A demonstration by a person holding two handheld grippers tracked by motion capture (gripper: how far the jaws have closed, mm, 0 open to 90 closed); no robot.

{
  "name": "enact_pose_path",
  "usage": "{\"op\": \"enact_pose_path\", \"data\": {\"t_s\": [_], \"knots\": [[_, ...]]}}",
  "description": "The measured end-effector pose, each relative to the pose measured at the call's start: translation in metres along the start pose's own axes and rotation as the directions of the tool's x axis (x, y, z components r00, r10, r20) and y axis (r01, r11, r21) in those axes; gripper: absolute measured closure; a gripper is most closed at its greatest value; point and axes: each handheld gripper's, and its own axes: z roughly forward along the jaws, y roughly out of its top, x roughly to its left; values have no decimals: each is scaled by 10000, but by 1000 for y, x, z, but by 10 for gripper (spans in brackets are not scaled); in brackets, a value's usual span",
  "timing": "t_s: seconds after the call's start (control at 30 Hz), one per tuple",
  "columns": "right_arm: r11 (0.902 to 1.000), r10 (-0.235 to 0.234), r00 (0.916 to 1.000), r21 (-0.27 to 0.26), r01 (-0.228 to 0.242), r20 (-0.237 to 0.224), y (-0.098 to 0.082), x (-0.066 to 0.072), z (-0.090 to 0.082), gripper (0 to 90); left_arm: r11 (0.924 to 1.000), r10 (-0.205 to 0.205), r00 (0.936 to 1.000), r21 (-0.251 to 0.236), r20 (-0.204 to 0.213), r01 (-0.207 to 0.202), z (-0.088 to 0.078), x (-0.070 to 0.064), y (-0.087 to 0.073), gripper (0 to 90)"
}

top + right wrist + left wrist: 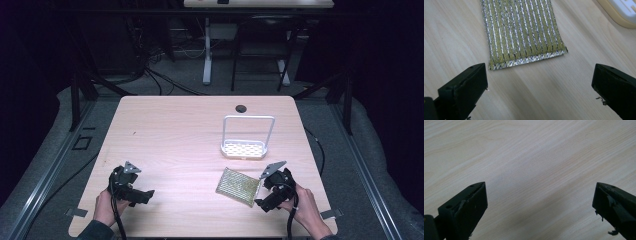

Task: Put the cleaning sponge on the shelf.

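Sponge cloth, a flat rectangular scouring pad woven in yellow-green with silver metallic stripes (239, 186), lay on the pale wood-grain bench (175, 135) near its right front part, just left of the right tool (265, 192). In the right gripper view the same pad (524, 30) lay flat ahead of the black jaws, its glittering hemmed edge nearest them, clear of both fingers (464, 92); the jaws stood spread as wide as they go, with nothing between them but bare wood. Beyond the pad, toward the far side of the bench, stood a small white plastic rack with a perforated tray and a tall wire loop frame (245, 137), apart from the pad. A dark round grommet (241, 108) sat in the bench top behind the rack. The left tool (140, 196) rested at the left front of the bench, held in the person's left hand (105, 207); in the left gripper view its jaws were likewise wide apart and empty, over bare wood.
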Motion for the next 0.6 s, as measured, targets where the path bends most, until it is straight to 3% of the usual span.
{"op": "enact_pose_path", "data": {"t_s": [0.27, 0.6], "knots": [[9987, -490, 9987, 148, 492, -111, 15, 6, 11, 0, 10000, 24, 10000, 65, 57, -25, 0, 0, 0, 0], [9941, -1081, 9922, 3, 1083, -615, 31, 11, 25, 0, 10000, -9, 10000, 61, 72, 8, 0, 1, 0, 0]]}}
